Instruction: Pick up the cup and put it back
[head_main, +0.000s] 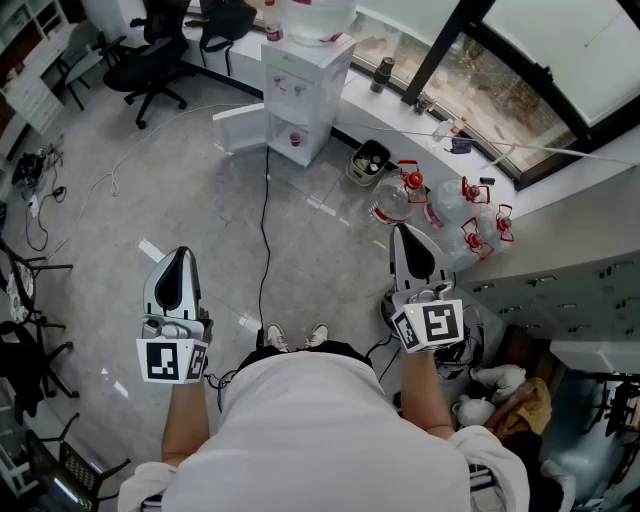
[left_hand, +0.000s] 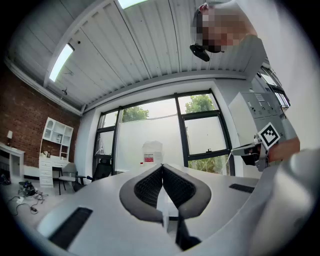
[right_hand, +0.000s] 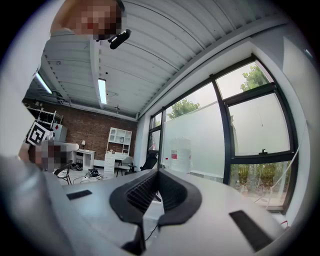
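Left hand-held gripper (head_main: 180, 254) pointed out over the floor (head_main: 120, 230), jaws shut together, nothing between them. Black cord (head_main: 265, 225) ran along the floor between the two hand-held grippers toward the white dispenser (head_main: 300, 90). Small red item, possibly the cup (head_main: 295, 139), sat in the dispenser's open lower compartment; too small to confirm. Right hand-held gripper (head_main: 405, 234) was likewise closed and empty, well apart from the dispenser. Clear jugs (head_main: 440, 205) with red handles lay on the floor below the window, just beyond it.
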